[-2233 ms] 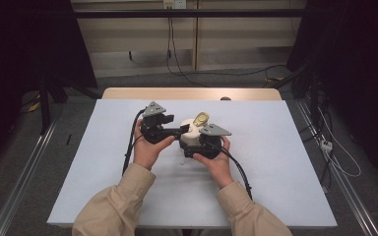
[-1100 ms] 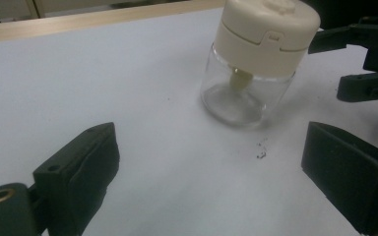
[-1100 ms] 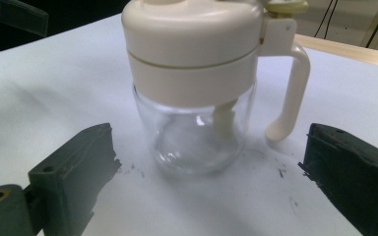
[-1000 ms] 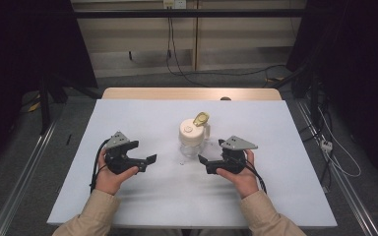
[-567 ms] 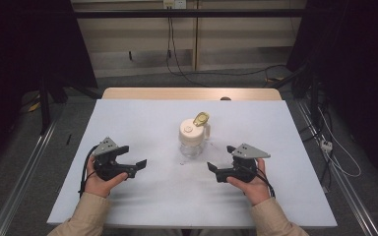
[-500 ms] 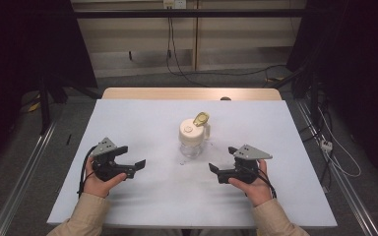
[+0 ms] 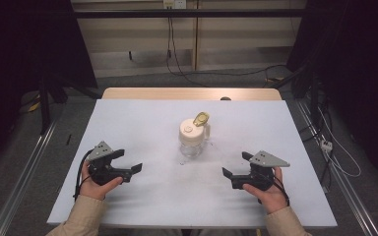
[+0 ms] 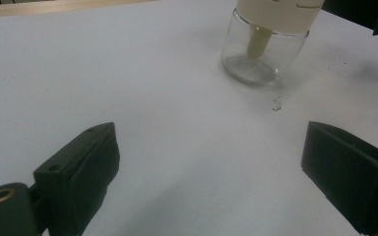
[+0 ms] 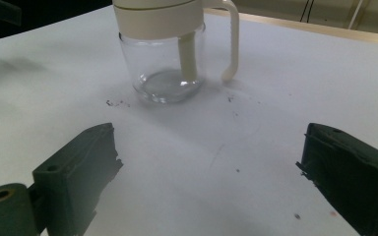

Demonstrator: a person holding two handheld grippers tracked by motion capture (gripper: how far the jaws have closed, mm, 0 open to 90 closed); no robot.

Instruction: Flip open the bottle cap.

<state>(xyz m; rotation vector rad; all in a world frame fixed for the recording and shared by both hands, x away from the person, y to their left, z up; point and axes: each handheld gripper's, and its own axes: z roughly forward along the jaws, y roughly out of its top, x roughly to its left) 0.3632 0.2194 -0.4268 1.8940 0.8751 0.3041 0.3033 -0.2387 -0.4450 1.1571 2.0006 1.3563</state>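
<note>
Glass jar [image 7: 194,143] upright near the middle of the white table [image 7: 142,118], capped by a cream lid [image 7: 192,132] with a yellowish flip tab [image 7: 201,118] raised at its far edge. Cream handle [image 9: 233,42] down one side of the jar, a cream tube [image 9: 188,56] inside the clear glass reaching toward the bottom. Nothing visible inside besides the tube.

Left gripper [image 7: 126,163] well apart from the jar, nearer the person and off to the jar's left, held low over the table in the left hand [image 7: 96,182], jaws spread wide and pointed toward the jar, pinching nothing. Same spread in the left gripper view [image 8: 206,172]: bare table between the two black jaws, jar [image 8: 263,54] beyond them at upper right, a few dark specks [image 8: 276,105] on the table just in front of the jar.

Right gripper [image 7: 234,167] well apart from the jar too, nearer the person and off to the jar's right, held in the right hand [image 7: 268,191], jaws likewise spread wide and empty, pointed toward the jar. In the right gripper view [image 9: 206,172], jar [image 9: 165,64] ahead and left of centre, handle on its right side, small dark specks [image 9: 115,103] on the table beside its base.

Tan sleeves [image 7: 78,221] at the near edge of the table, below the jar.
</note>
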